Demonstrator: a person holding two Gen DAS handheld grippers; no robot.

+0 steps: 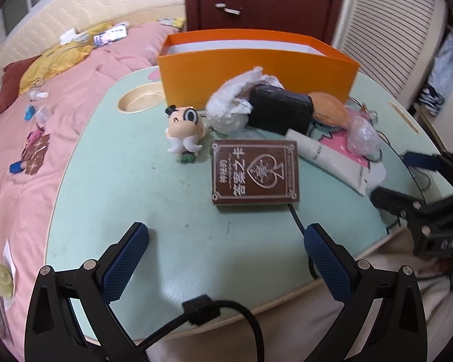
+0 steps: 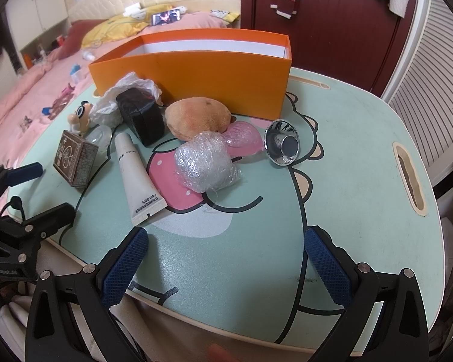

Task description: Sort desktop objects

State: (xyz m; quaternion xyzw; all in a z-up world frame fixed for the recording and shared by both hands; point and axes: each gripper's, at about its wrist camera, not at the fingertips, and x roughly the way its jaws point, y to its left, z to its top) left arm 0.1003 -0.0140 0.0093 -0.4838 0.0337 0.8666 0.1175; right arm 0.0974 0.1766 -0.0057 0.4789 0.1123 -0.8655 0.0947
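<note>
An orange box (image 1: 256, 75) (image 2: 196, 81) stands open at the back of the mint table (image 1: 136, 196) (image 2: 347, 166). In front of it lie a brown card box (image 1: 254, 172) (image 2: 74, 158), a cartoon figurine (image 1: 184, 129) (image 2: 82, 116), crumpled white paper (image 1: 235, 102) (image 2: 130, 89), a black case (image 1: 281, 110) (image 2: 142, 114), a tan plush (image 1: 330, 108) (image 2: 199, 119), a white tube (image 1: 332, 157) (image 2: 136, 175), a ball of clear wrap (image 1: 362, 135) (image 2: 204, 163), a pink disc (image 2: 244, 138) and a chrome funnel (image 2: 282, 146). My left gripper (image 1: 226, 238) is open before the card box. My right gripper (image 2: 226, 241) (image 1: 398, 178) is open, nothing held.
A pink bed (image 1: 45, 120) (image 2: 30, 96) with scattered small items lies left of the table. A round cup recess (image 1: 140, 98) and a slot (image 2: 410, 181) are cut into the tabletop. A dark wardrobe (image 2: 332, 24) and slatted panel (image 1: 389, 30) stand behind. A black cable (image 1: 226, 310) trails near me.
</note>
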